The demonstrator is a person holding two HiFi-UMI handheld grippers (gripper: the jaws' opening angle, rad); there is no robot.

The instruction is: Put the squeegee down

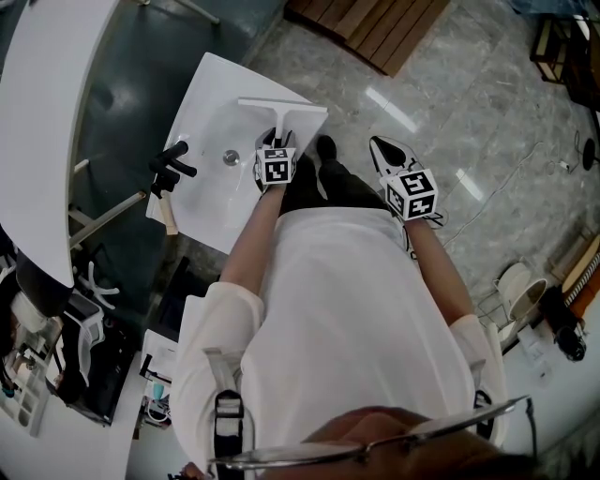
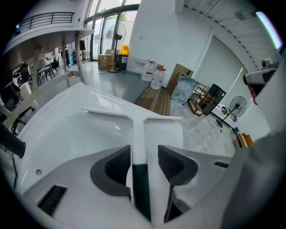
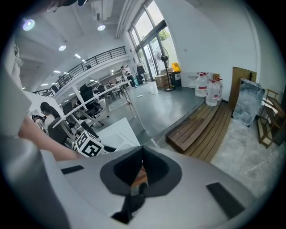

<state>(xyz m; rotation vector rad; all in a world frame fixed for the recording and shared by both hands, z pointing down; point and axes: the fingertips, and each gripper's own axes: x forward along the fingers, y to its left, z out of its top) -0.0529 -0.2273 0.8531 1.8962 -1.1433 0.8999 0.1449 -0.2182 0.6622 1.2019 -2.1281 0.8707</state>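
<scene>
A white squeegee (image 1: 281, 105) with a dark green grip lies on the white sink (image 1: 202, 112), its blade across the far rim. In the left gripper view its handle (image 2: 139, 134) runs straight between the jaws of my left gripper (image 2: 144, 150). The jaws stand open, with small gaps on both sides of the handle, so the pads do not press on it. In the head view the left gripper (image 1: 275, 141) hovers over the sink's right part. My right gripper (image 1: 382, 145) hangs over the floor to the right, shut, with nothing between its fingertips (image 3: 142, 150).
A black faucet (image 1: 169, 164) and a drain (image 1: 231, 157) sit in the sink's left part. A wooden platform (image 1: 375, 28) lies on the floor beyond the sink, with water jugs (image 3: 208, 89) behind it. Shelves and clutter stand at the left.
</scene>
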